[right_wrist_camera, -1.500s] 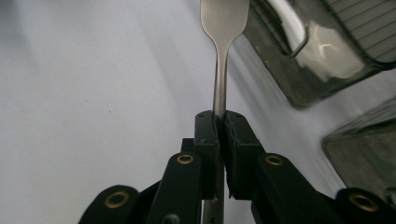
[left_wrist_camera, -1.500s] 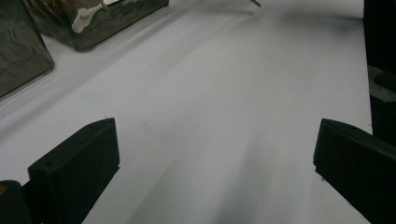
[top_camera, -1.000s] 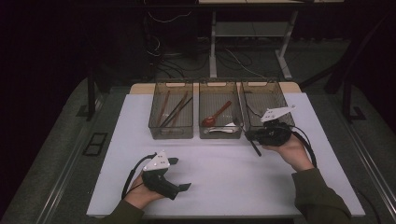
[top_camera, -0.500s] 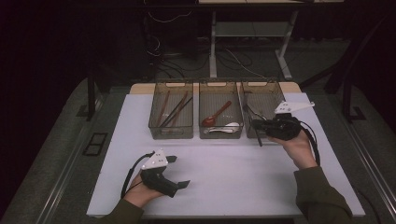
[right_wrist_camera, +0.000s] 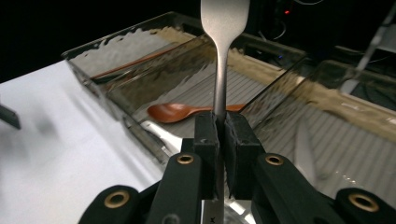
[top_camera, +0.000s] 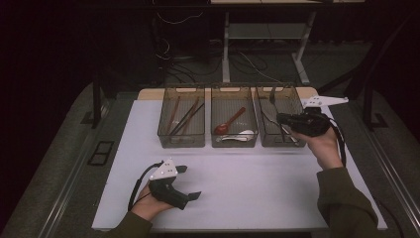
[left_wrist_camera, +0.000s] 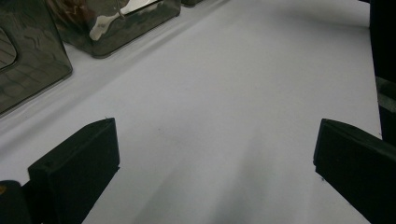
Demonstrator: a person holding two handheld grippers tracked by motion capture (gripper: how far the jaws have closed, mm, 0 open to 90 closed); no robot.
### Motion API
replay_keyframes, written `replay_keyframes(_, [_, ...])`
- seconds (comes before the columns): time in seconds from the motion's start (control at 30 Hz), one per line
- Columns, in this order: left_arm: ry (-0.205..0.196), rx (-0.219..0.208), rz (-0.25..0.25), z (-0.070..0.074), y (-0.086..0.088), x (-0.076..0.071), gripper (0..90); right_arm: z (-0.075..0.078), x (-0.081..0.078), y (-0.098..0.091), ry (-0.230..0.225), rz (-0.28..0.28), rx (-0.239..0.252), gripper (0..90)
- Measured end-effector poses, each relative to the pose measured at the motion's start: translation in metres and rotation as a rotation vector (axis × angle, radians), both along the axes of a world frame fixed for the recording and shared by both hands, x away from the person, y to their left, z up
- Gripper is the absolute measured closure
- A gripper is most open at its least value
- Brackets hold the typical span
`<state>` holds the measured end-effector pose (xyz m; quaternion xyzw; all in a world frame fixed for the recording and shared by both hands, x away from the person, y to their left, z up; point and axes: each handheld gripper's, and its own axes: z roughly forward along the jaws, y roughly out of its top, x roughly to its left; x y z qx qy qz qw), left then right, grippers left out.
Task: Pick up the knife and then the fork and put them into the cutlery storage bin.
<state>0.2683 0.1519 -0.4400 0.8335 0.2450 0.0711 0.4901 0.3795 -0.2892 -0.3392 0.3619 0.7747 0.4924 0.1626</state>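
Three bins stand side by side along the far edge of the mat (top_camera: 237,173), touching one another. The left bin (top_camera: 181,140) holds long sticks (top_camera: 182,118) leaning lengthwise. The middle bin (top_camera: 234,141) holds a spoon (top_camera: 229,122) lying aslant, with another spoon (top_camera: 238,135) at its near end. The right bin (top_camera: 280,141) sits nearest the mat's right edge; above it the right gripper (top_camera: 283,119) is clamped on a metal utensil (right_wrist_camera: 219,70), whose handle end (top_camera: 272,94) reaches over that bin's far part. The left gripper (top_camera: 187,182) rests near the mat's near edge, toward its left corner, well apart from the bins, jaws spread wide.
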Motion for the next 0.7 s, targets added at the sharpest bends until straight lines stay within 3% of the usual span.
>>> replay_keyframes(0.33, [-0.001,0.002,-0.001,0.000,0.000,-0.001,0.0,0.015,0.012,-0.012,-0.022,-0.065,-0.013,83.4])
replay_keyframes(0.7, [-0.003,0.001,-0.003,0.000,-0.001,-0.001,0.0,0.009,0.033,-0.024,-0.024,-0.153,-0.069,83.4])
